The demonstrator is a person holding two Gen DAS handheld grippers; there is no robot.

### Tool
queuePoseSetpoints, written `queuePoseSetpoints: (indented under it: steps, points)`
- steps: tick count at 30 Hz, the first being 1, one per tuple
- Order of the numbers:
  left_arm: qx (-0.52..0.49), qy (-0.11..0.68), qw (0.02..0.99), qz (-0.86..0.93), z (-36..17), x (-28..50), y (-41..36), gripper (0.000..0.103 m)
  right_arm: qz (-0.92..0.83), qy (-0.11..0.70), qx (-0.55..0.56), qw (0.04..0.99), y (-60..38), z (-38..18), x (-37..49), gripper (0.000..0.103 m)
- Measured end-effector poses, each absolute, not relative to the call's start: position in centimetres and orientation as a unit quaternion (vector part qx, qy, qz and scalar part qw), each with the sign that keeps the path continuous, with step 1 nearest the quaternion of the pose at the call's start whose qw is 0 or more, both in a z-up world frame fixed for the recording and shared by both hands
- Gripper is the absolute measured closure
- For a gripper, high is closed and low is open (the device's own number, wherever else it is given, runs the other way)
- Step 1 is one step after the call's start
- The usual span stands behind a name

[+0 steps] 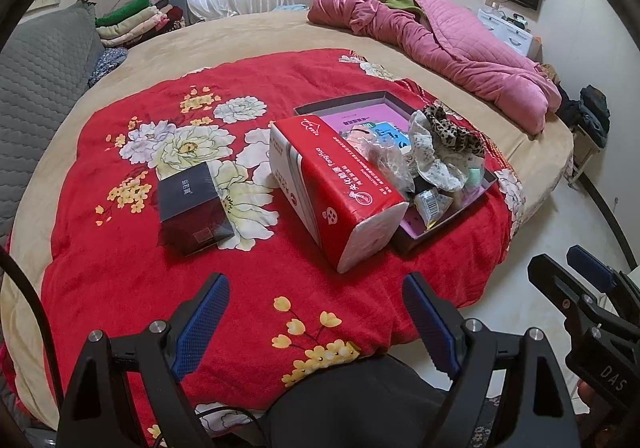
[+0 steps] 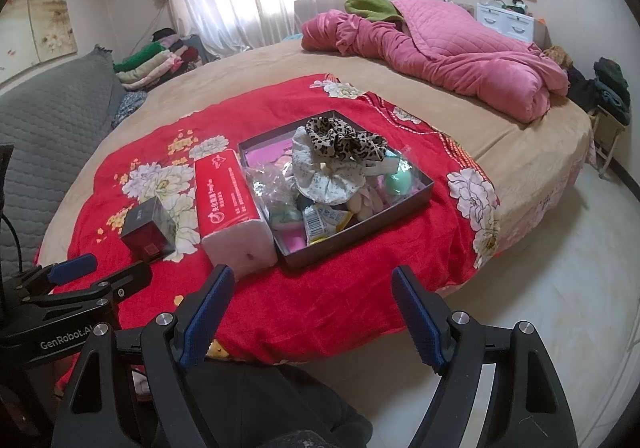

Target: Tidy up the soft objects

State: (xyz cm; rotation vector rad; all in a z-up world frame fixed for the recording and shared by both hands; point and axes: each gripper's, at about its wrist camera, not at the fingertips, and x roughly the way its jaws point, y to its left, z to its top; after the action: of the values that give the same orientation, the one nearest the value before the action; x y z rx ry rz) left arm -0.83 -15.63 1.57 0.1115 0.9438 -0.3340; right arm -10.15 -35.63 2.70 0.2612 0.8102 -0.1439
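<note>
Bed: round, tan cover, with a red flowered blanket spread over its near part.

Tray: shallow, dark-walled, pink inside, lying on the blanket. It holds the soft things in a loose heap:
- leopard scrunchie, on top at the far side;
- pale flowered scrunchie, just under and in front of it;
- clear crinkled bags at the left side;
- mint egg-shaped sponge at the right side;
- small yellow printed packet near the front corner.
Other small items under the heap are too covered to tell.

Tissue pack: red and white, lying on the blanket, touching the tray's left wall.

Dark box: small, glossy, left of the tissue pack and apart from it.

Pink quilt: bunched at the far right of the bed, a green cloth at its far end.

Folded clothes: stacked beyond the bed, far left, beside a grey quilted headboard.

Left claw: fingers spread wide, nothing between them, above the blanket's near edge, short of the dark box and tissue pack.

Right claw: fingers spread wide, nothing between them, above the blanket's near edge, in front of the tray.
</note>
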Motion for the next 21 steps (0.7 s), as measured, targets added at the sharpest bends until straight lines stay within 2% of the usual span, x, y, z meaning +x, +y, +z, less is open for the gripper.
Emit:
queuePoseSetpoints:
  steps: [21]
  points:
    - [0.059,0.459,0.873,-0.151,0.81,-0.67,-15.77,0.015,-0.070,0.391,0.125,0.909,-35.55,3.00,-10.11,0.021]
